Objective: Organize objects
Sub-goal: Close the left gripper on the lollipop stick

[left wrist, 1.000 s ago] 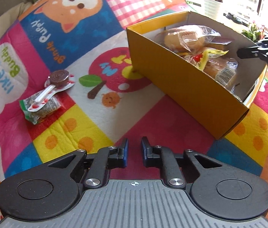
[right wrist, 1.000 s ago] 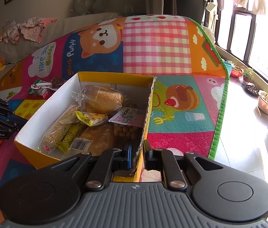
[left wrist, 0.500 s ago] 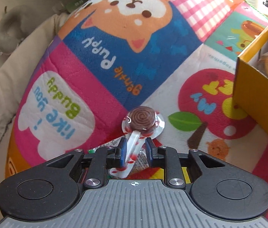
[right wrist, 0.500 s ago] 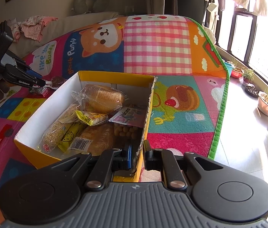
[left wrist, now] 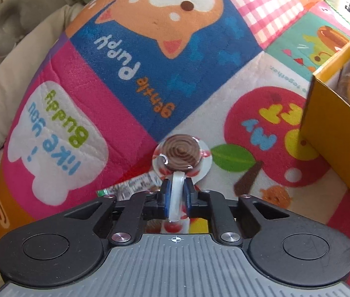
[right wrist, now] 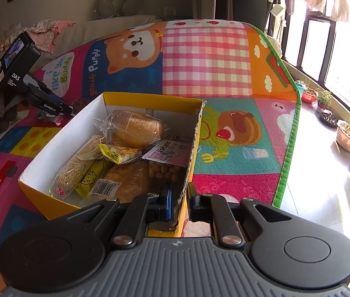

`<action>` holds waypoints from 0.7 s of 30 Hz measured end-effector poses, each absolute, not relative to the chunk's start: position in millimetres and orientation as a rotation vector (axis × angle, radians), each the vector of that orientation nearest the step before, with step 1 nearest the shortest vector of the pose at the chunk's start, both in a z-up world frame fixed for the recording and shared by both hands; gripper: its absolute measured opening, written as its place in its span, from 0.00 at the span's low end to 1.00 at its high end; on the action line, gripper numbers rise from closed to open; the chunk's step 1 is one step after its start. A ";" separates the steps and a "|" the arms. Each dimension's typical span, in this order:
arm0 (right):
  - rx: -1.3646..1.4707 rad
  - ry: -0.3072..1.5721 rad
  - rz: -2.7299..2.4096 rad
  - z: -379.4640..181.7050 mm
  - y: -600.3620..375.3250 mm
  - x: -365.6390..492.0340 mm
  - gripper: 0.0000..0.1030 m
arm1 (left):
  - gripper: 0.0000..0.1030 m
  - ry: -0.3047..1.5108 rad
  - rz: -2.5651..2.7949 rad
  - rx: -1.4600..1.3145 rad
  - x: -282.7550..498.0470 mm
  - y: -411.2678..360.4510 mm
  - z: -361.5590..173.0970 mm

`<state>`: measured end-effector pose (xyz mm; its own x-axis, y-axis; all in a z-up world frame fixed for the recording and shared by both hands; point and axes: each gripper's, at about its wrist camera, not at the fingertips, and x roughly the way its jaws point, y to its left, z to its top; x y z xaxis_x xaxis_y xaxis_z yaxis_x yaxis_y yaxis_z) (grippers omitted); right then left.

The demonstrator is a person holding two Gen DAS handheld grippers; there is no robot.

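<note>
Left gripper (left wrist: 176,193) has just closed its jaws on the white stick of the wrapped chocolate swirl lollipop (left wrist: 181,153), which lies on the colourful play mat (left wrist: 130,113). Right gripper (right wrist: 180,204) pinches the yellow cardboard box (right wrist: 191,153) wall.

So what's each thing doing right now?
left hand-held gripper: just closed, pinching the lollipop's stick
lollipop: wrapped, lying on the mat
right hand-held gripper: shut on the box wall
yellow box: open-topped, upright, holding wrapped snacks
small packet: flat on the mat
</note>
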<state>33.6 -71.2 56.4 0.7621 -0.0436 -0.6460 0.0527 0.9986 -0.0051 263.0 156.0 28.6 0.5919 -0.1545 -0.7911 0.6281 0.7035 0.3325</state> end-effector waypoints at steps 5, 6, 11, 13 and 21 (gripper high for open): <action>0.016 0.702 -0.050 54.8 -72.0 34.1 0.13 | 0.12 0.861 -0.598 0.583 194.2 169.3 33.4; 0.017 0.701 -0.049 54.6 -72.3 34.3 0.13 | 0.12 0.902 -0.623 0.550 177.1 175.1 31.4; 0.018 0.701 -0.048 54.5 -72.9 34.6 0.13 | 0.13 0.939 -0.599 0.514 107.0 196.3 21.4; 0.017 0.701 -0.045 54.3 -73.4 34.9 0.13 | 0.14 0.931 -0.558 0.493 95.8 200.6 19.7; 0.009 0.703 -0.044 54.2 -73.0 35.6 0.13 | 0.26 0.959 -0.554 0.312 120.6 201.4 22.3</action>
